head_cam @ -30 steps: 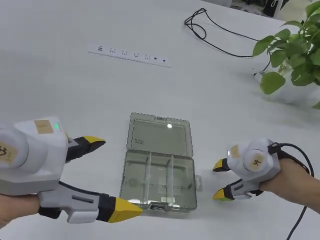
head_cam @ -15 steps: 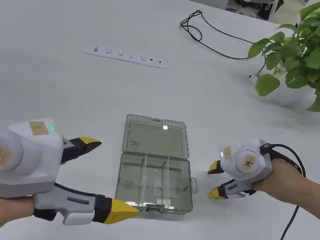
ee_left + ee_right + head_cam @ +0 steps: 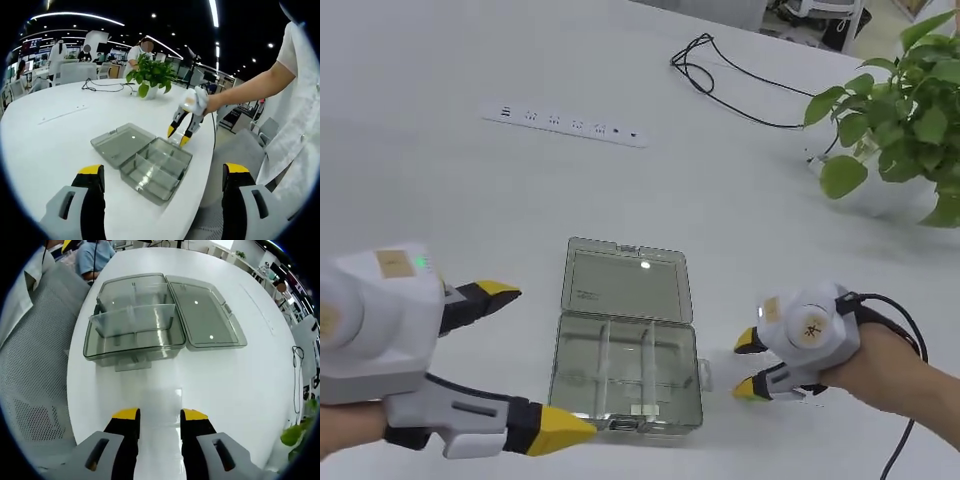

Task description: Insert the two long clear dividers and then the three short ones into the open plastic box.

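The open clear plastic box (image 3: 625, 372) lies near the table's front edge, its lid (image 3: 626, 282) flat behind it. Two long clear dividers (image 3: 603, 358) stand upright inside the box (image 3: 131, 335). My left gripper (image 3: 530, 362) hovers wide open at the box's left side with nothing between its jaws; in its own view it (image 3: 162, 170) faces the box (image 3: 155, 167). My right gripper (image 3: 746, 364) rests low on the table right of the box, jaws partly open. A small clear short divider (image 3: 166, 407) lies on the table between its jaws (image 3: 160, 415).
A white power strip (image 3: 565, 123) lies at the back left, a black cable (image 3: 720, 70) at the back centre, and a green potted plant (image 3: 900, 100) at the back right. The table's rounded front edge (image 3: 75, 405) runs just beyond the box, with a mesh chair (image 3: 30, 365) past it.
My head camera has tilted, so the whole scene has shifted. The right gripper has crept slightly toward the box and its jaws stand a little closer together. The left gripper stays wide open.
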{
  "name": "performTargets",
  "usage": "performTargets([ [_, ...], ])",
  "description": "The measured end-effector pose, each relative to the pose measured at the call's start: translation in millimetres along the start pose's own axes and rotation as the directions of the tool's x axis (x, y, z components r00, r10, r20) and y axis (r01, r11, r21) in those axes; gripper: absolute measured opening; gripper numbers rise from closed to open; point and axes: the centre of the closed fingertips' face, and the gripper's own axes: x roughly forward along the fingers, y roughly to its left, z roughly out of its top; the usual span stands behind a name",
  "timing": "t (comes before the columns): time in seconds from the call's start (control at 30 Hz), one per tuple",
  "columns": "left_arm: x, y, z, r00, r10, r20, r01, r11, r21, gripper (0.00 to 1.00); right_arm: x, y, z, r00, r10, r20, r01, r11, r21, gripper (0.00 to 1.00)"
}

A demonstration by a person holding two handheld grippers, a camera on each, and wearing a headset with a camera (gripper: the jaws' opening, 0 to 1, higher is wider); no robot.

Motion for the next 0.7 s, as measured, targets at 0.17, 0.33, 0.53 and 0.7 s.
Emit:
performTargets([
  [0.17, 0.2, -3.1, 0.2, 1.0, -0.005, -0.002, 0.005, 1.0, 0.005, 1.0, -14.4, -3.1, 4.8, 0.9978, -0.054, 0.037, 0.053, 0.998, 0.036, 0.33],
  [0.33, 0.4, -4.4, 5.6, 0.9999, -0.004, 0.01, 0.004, 1.0, 0.005, 0.99, -32.2, -1.5, 13.0, 0.9924, -0.105, 0.065, 0.102, 0.994, 0.046, 0.33],
  [0.53, 0.2, -6.1, 15.1, 0.9998, -0.003, 0.022, 0.002, 1.0, 0.013, 0.97, -60.5, 2.8, 36.1, 0.9766, -0.169, 0.133, 0.162, 0.985, 0.059, 0.33],
  [0.7, 1.2, -8.0, 24.0, 0.9992, -0.007, 0.039, 0.007, 1.0, 0.002, 0.95, -78.7, 13.1, 58.0, 0.9647, -0.198, 0.174, 0.193, 0.98, 0.045, 0.33],
])
